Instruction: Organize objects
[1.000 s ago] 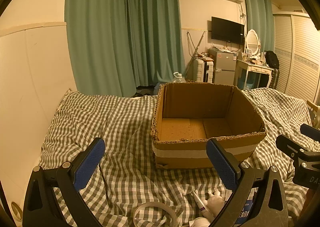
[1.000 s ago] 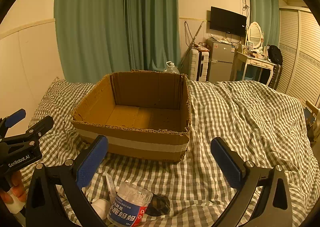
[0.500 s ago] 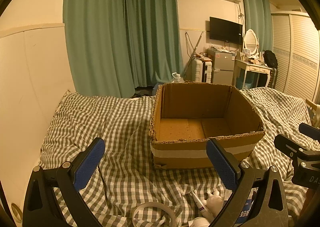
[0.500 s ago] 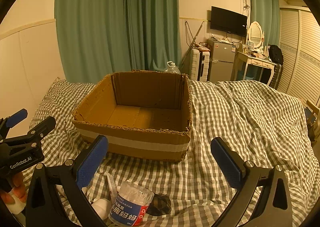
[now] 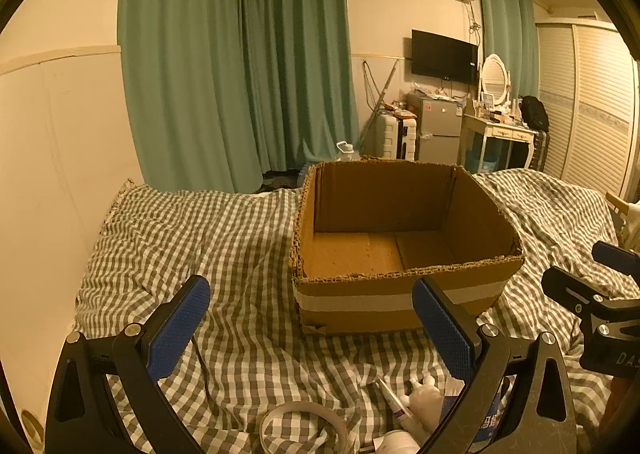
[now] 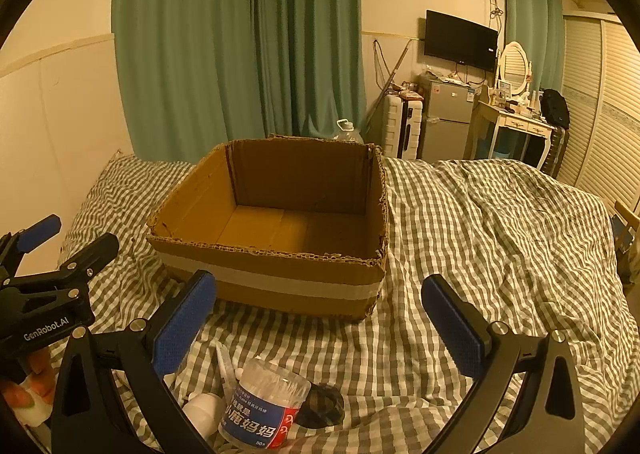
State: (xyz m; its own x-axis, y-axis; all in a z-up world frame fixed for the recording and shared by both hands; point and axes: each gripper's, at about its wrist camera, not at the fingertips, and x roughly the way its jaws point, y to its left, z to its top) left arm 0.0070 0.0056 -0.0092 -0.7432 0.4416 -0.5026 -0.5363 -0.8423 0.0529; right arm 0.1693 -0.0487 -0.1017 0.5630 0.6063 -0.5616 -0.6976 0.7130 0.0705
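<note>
Open corrugated cardboard box [image 6: 276,230] with ragged rim and pale tape band, ahead of your tongs on rumpled checked bedspread [image 6: 480,230], clear plastic cotton-swab jar [image 6: 262,406] just below your right gripper [image 6: 318,318], your left gripper [image 5: 310,324] also spread wide, both holding nothing.

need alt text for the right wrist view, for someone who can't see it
An open, empty cardboard box sits on a bed covered in a gray checked sheet, seen between the wide-open blue-padded jaws of the right gripper. A clear jar of cotton swabs lies at the near edge beside a small white bottle, with the left gripper at far left.
</note>
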